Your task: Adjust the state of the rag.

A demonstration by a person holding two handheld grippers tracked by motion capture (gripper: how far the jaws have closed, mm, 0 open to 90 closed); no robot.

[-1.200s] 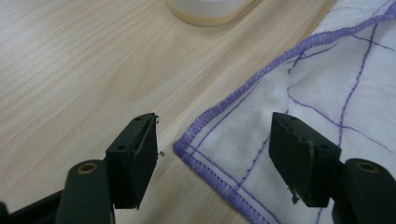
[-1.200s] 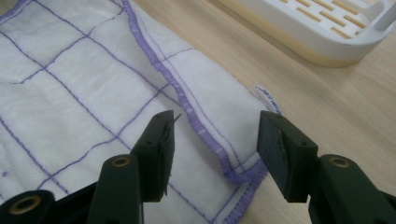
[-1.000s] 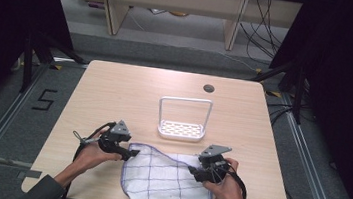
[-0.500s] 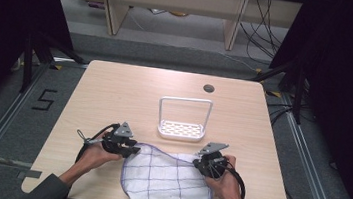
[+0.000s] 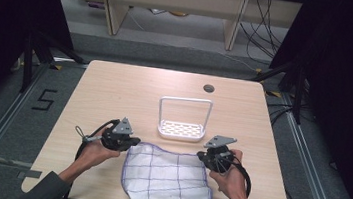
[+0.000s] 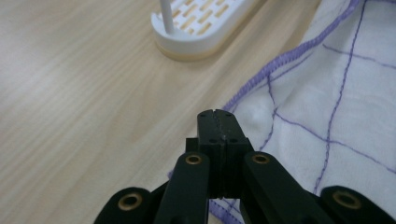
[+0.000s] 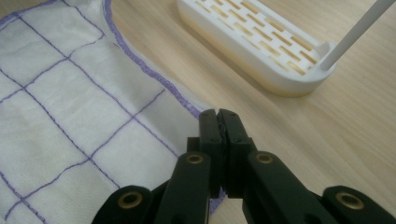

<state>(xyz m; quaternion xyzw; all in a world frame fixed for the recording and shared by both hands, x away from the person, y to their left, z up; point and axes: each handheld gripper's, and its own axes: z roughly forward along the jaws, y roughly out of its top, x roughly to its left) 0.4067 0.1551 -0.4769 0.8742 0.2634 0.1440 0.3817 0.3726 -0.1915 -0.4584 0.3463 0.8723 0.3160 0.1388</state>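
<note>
Spreading wide, the wooden table (image 5: 115, 92) lies bare across its far half and left side. One white cloth (image 5: 167, 181) with purple grid lines lies at the near edge, its front corner hanging over. One white slotted rack (image 5: 181, 129) with a tall hoop stands just beyond it. Two grippers flank the cloth's far corners: left gripper (image 5: 132, 141) and right gripper (image 5: 202, 156), each hand low, jaws pressed together over the cloth's hem; whether they pinch it, I cannot tell.
</note>
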